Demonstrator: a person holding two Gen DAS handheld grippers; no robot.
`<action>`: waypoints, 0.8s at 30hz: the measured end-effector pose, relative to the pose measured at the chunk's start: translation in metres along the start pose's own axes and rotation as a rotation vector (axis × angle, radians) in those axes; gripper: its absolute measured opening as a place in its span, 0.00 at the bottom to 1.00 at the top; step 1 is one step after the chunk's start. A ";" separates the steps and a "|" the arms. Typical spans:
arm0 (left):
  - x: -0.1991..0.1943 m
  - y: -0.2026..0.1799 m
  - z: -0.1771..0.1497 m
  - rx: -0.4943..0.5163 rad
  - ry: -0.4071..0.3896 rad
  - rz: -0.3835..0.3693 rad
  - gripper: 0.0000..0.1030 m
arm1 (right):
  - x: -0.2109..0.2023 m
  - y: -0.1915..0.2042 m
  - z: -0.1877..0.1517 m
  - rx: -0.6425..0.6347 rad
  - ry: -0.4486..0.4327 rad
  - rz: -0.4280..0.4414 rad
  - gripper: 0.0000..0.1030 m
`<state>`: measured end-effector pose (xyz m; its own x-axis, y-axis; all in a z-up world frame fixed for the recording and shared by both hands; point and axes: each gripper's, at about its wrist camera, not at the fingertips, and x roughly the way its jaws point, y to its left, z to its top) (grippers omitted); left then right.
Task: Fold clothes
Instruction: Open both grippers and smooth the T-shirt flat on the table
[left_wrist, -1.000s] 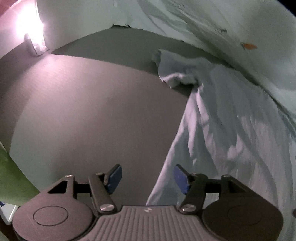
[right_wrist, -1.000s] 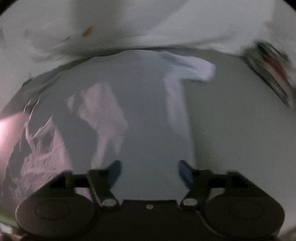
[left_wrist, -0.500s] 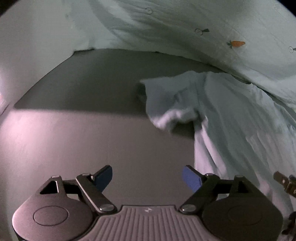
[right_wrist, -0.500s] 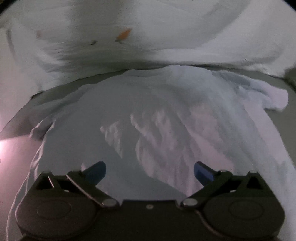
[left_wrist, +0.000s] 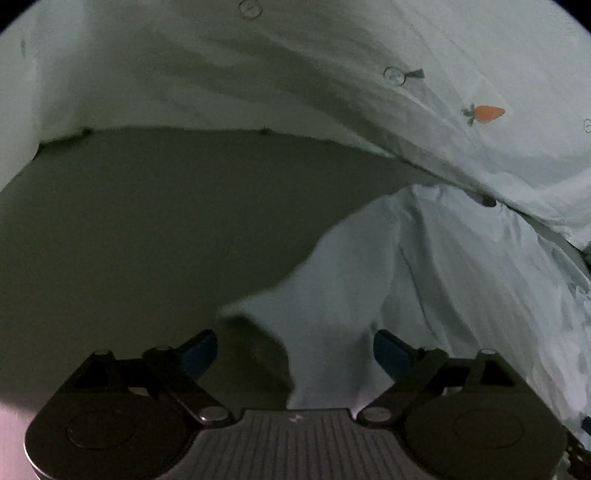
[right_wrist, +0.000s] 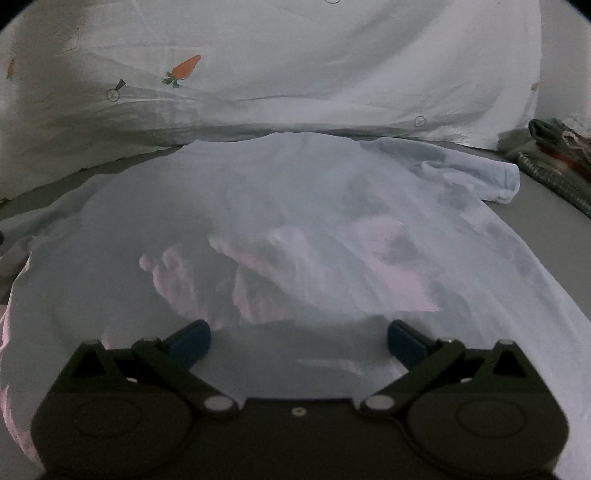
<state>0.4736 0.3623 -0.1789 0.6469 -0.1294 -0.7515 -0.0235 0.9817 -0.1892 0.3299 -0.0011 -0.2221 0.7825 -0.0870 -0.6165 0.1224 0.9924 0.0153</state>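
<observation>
Two grippers hover low with jaws spread and nothing pinched: the left gripper (left_wrist: 294, 349), its jaws just widened, over the sleeve (left_wrist: 314, 306); the right gripper (right_wrist: 298, 341) over the hem. Beyond, the pale T-shirt (right_wrist: 295, 206) lies flat on the grey bed (left_wrist: 147, 221), light, limp, slippery; grip sleeve edges. Farthest, the carrot-print duvet (right_wrist: 277, 55).

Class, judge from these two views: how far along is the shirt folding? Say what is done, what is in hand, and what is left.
Done: the shirt lies spread on the bed, back up, no fold visible. In hand: nothing is gripped; the left tool has just been opening over a sleeve, and the right tool gapes above the hem. Left: every fold.
</observation>
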 end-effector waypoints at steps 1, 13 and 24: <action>0.001 0.000 0.003 0.008 -0.025 -0.002 0.83 | 0.000 0.001 0.000 0.002 -0.001 -0.003 1.00; 0.018 0.059 0.064 -0.095 -0.068 0.213 0.07 | 0.004 0.011 0.000 0.015 -0.003 -0.024 1.00; -0.015 0.056 0.026 -0.267 0.019 0.045 0.51 | 0.005 0.009 0.001 0.014 -0.004 -0.020 1.00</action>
<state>0.4822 0.4224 -0.1617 0.6261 -0.0912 -0.7744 -0.2539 0.9152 -0.3130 0.3352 0.0078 -0.2243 0.7825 -0.1068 -0.6135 0.1463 0.9891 0.0144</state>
